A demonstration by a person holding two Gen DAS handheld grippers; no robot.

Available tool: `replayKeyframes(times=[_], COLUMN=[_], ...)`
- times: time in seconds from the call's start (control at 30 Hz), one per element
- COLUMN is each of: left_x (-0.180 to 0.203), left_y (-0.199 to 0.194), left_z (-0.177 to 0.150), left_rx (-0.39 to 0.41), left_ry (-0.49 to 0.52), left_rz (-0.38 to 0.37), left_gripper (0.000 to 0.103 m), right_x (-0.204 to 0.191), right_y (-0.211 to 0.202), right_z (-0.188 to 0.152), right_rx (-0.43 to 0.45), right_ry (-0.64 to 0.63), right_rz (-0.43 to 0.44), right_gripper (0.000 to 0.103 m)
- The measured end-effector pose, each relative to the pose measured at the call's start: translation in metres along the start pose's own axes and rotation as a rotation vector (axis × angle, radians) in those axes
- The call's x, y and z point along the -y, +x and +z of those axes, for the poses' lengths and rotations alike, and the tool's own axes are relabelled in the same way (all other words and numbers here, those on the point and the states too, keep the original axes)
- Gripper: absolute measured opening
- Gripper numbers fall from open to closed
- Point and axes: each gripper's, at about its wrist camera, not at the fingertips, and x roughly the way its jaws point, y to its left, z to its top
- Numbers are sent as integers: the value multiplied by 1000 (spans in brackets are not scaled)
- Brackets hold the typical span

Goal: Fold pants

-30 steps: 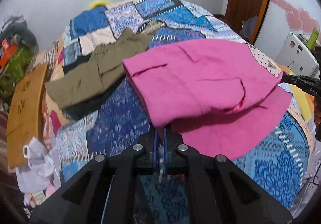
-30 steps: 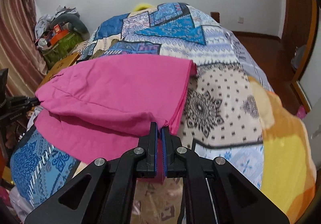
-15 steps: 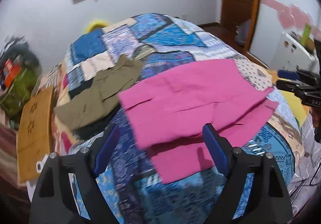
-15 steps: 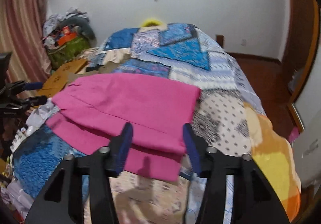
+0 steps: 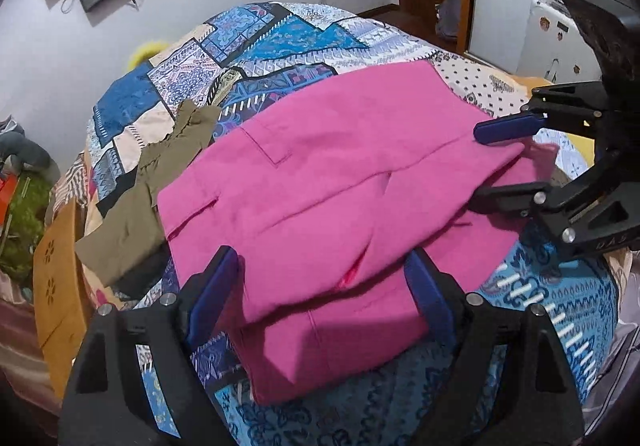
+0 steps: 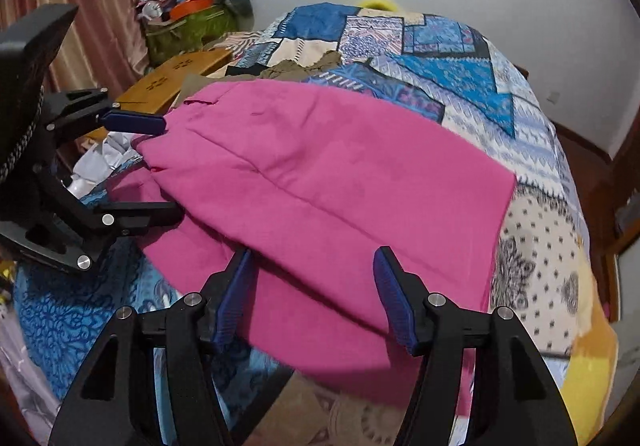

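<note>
The pink pants point(image 5: 320, 182) lie folded over on the patchwork bed cover, the upper layer set back from the lower layer's near edge; they also show in the right wrist view point(image 6: 328, 174). My left gripper point(image 5: 322, 286) is open and empty, its fingers on either side of the fold's near left corner, just above the cloth. My right gripper point(image 6: 314, 290) is open and empty over the near edge at the other end. Each gripper shows in the other's view, the right one point(image 5: 504, 162) and the left one point(image 6: 156, 166), both open at the pants' ends.
Olive-green clothes point(image 5: 160, 182) lie on the bed point(image 5: 280, 34) left of the pants. A wooden board point(image 5: 56, 286) leans at the bed's left side. A cluttered green basket point(image 6: 184, 26) stands by the curtain. A white cabinet point(image 5: 556, 42) stands at the right.
Both grippers were shut on the pants' near corners a second ago. They have opened, let the cloth drop onto the bed, and now hover over the fold.
</note>
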Motion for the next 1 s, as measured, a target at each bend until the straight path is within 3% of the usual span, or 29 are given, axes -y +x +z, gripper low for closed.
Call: replayKeyframes(times=[0.03,0.17,0.23,0.3,0.37,0.67,1.0], left_x=[-1,3,6,9,9,23,32], left_y=[2,6,4,4,-1,-39,-25], left_z=[2,6,6,6,6,4,-19], left_rx=[-1,-4,9,9,24,89,19], left_ry=[1,24,52,69,67,76,22], left_rz=[-4,-7,1,43,48,-11,-78], left_gripper=[85,74,57,23,16,13,14], right_x=[0,0,0,0,0,-3,-8], right_y=[1,7,6,1,-6,-41,-31], right_z=[2,7,9,10,11,7,-20], right_rx=[-3,-18,-6,14,37,98,24], right_ry=[-7,-26,-29,-27,-23,-33,25], right_rz=[2,24,30,32,36,30,58], right_gripper=[57,24,12,9,8,7,8])
